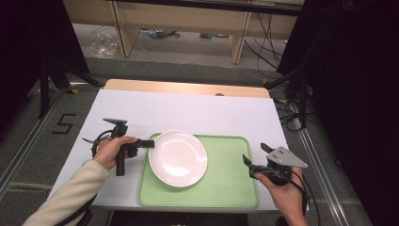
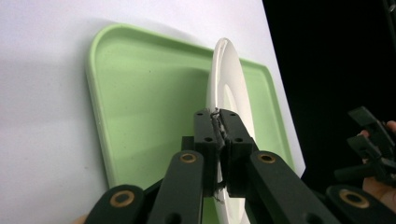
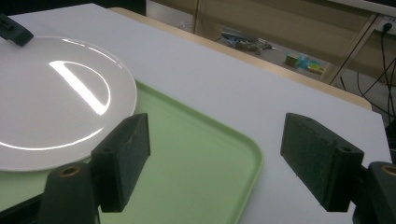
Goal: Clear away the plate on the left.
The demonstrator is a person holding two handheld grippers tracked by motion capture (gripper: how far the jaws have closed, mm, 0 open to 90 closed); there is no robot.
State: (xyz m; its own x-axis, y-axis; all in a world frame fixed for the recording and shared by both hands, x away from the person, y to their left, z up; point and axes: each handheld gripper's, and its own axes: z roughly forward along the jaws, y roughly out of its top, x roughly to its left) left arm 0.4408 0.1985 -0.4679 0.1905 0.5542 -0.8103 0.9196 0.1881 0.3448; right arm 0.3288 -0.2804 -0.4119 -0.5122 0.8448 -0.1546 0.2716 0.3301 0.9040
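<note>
Porcelain or something like it, by the gloss: the plate [image 1: 178,157] is looking stiff, smooth and breakable, so it is probably calling for a firm pinch on the thin rim, since the slick face is offering nothing to hold and a slip onto the tray [image 1: 226,188] could chip it. It is lying over the tray's left half, its left rim reaching past the tray's left edge toward the left edge of the table [image 1: 188,110]. The left gripper [image 1: 149,143] is pinching that left rim, jaws closed on it from both faces; in the left gripper view the plate [image 2: 229,84] is running edge-on away from the pads [image 2: 205,128], which are sitting on the rim only, not deep over the face. The right gripper [image 1: 256,157] is hovering near the tray's right edge, well apart from the plate, its jaws spread wide and holding nothing; its fingers [image 3: 122,161] are framing bare tray [image 3: 205,154] and table.
</note>
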